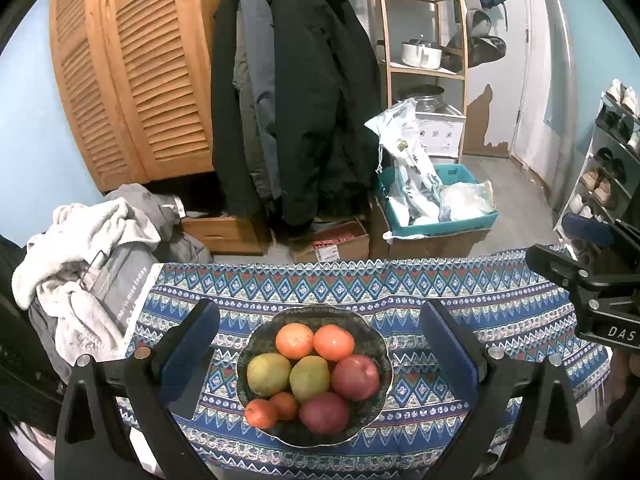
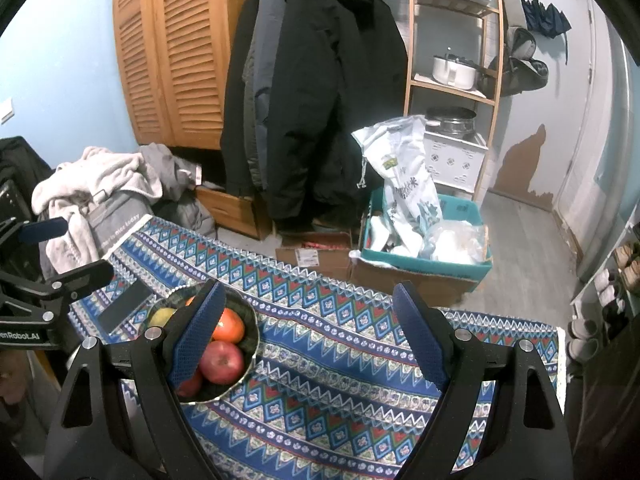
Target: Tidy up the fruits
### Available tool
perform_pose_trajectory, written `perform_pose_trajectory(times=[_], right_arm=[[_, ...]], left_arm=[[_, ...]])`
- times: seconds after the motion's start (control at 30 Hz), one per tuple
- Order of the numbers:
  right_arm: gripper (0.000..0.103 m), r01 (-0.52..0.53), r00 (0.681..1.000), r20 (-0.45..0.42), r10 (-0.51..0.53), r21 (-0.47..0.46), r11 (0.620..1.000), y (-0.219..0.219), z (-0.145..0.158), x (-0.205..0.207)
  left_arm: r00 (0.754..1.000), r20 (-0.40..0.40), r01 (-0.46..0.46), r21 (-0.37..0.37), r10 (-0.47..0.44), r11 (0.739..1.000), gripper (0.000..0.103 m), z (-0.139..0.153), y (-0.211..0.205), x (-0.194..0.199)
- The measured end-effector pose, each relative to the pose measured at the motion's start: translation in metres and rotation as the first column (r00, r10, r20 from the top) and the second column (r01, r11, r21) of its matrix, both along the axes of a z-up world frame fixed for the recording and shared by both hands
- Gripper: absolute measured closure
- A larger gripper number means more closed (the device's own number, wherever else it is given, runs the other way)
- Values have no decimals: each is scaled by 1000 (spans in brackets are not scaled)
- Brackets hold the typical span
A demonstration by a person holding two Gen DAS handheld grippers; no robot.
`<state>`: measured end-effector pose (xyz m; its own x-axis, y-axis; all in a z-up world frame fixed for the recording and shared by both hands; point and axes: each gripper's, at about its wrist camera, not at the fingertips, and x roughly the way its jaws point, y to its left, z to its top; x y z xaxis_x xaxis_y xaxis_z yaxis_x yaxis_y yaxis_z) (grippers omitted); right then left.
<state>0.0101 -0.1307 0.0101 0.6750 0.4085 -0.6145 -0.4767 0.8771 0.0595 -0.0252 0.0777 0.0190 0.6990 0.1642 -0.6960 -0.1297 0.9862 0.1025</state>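
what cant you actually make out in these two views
- Bowl, right wrist view: its left half and most fruit sit behind the right gripper's left finger.
- Bowl bottom, left wrist view: covered by piled fruit, such as the red apple.
- Left gripper: open jaws straddle the bowl; height above it unclear.

In the one dark bowl (image 1: 382, 344) we count four oranges (image 1: 294, 340), two large at the far rim and two small at the near rim. We also count two green fruits (image 1: 269, 373), possibly pears, and two red apples (image 1: 355, 377).
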Motion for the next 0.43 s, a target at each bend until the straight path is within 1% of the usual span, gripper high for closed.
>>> perform_pose_trajectory(times=[0.43], right_arm=[[18,-1,1000,-2,1,-2,1000,0,-2,-2]], left_arm=[[1000,-7,1,-16,-1,1000,2,-1,2,0]])
